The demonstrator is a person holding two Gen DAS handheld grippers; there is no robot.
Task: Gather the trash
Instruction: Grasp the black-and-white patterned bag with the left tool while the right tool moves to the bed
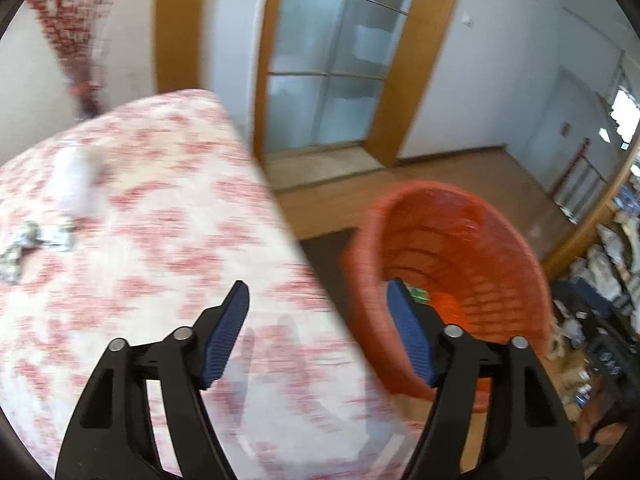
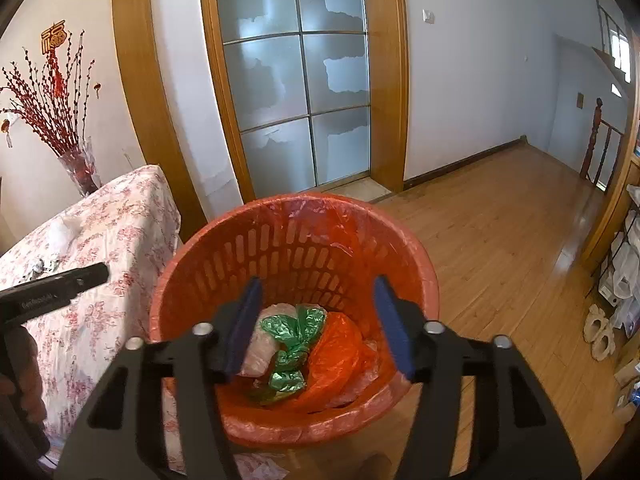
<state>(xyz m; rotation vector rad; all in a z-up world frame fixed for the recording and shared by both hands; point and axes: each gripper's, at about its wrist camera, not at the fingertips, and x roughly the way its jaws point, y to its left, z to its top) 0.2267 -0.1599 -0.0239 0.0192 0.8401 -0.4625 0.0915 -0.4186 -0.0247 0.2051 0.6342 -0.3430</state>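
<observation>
Hovering with jaws apart and empty, both grippers [image 1: 318,296] [image 2: 318,292] wait — the crumpled wrapper [image 1: 30,242] looks light and soft, best pinched mid-bunch.

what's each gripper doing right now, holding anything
left gripper: open, empty, over the table.
right gripper: open, empty, over the bin.

Wood floor [image 2: 500,240], white walls [image 2: 460,80], frosted glass door [image 2: 296,80] (wood-framed).

likely a home, wooden floor [image 2: 500,232], frosted sliding door [image 2: 296,76], floral-clothed table [image 2: 108,232]
</observation>
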